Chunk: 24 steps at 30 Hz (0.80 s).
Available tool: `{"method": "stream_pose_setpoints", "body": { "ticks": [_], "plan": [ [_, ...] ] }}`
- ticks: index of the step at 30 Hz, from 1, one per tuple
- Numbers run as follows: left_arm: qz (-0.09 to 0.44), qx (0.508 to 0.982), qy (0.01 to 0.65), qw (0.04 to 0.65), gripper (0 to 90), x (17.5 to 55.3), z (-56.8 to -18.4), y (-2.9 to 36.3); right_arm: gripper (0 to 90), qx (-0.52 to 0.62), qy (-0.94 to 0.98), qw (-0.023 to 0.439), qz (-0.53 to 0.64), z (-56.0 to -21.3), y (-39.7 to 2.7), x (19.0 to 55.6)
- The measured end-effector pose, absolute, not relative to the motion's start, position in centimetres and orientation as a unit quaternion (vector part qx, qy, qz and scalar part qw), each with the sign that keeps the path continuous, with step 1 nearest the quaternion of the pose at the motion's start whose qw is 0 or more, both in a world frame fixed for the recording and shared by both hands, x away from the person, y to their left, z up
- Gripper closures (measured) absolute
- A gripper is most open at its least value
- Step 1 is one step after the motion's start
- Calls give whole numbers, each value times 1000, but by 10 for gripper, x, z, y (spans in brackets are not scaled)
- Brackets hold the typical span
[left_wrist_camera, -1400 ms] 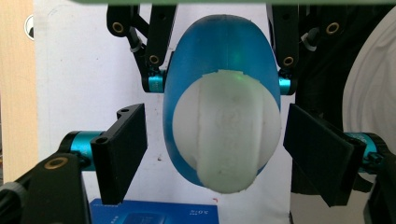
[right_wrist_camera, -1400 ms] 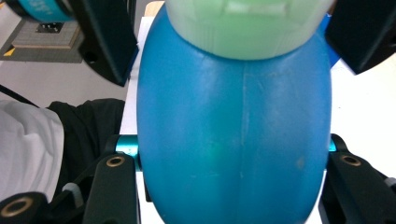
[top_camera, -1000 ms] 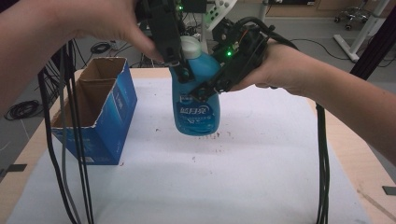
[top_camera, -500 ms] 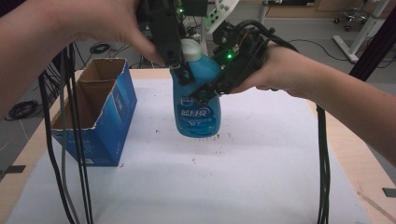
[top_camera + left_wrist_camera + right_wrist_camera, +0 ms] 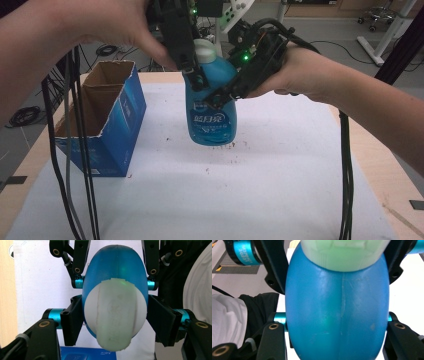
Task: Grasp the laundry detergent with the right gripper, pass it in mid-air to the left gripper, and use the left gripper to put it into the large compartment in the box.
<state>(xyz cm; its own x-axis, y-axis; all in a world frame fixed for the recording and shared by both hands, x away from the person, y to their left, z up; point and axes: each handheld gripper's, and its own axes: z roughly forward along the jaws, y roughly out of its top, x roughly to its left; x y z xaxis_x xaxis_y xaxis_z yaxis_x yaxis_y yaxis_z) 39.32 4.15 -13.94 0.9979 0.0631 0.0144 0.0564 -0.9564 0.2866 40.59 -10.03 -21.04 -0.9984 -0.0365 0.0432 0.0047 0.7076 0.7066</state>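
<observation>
Blue bottle seen from above, white cap facing the camera. Left gripper jaws clamp the cap, one pad each side, touching. Beyond them the right gripper hugs the bottle body. White mat underneath.

A translucent blue bottle is seen, topped by a pale, whitish-green cap and marked on its front with a darker blue label bearing white lettering. The left gripper and the right gripper are black, with cyan metal collars at the joints and small green lights glowing on their housings. At the left, a cardboard box is shown blue outside and plain brown inside, while the bench is pale wood covered by a white sheet flecked with small dark specks.
</observation>
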Motion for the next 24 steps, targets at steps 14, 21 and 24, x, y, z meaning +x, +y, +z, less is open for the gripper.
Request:
{"method": "stream_pose_setpoints", "body": {
  "ticks": [14, 21, 24],
  "plan": [
    [12, 989, 32, 146, 351, 394, -140, 41, 446, 8, -923, 29, -384, -210, -100, 406],
    [11, 988, 36, 147, 376, 394, -142, 41, 446, 5, -925, 31, -379, -211, -99, 406],
    [17, 988, 36, 150, 379, 394, -142, 42, 445, 9, -924, 30, -380, -212, -99, 407]
  ]
}}
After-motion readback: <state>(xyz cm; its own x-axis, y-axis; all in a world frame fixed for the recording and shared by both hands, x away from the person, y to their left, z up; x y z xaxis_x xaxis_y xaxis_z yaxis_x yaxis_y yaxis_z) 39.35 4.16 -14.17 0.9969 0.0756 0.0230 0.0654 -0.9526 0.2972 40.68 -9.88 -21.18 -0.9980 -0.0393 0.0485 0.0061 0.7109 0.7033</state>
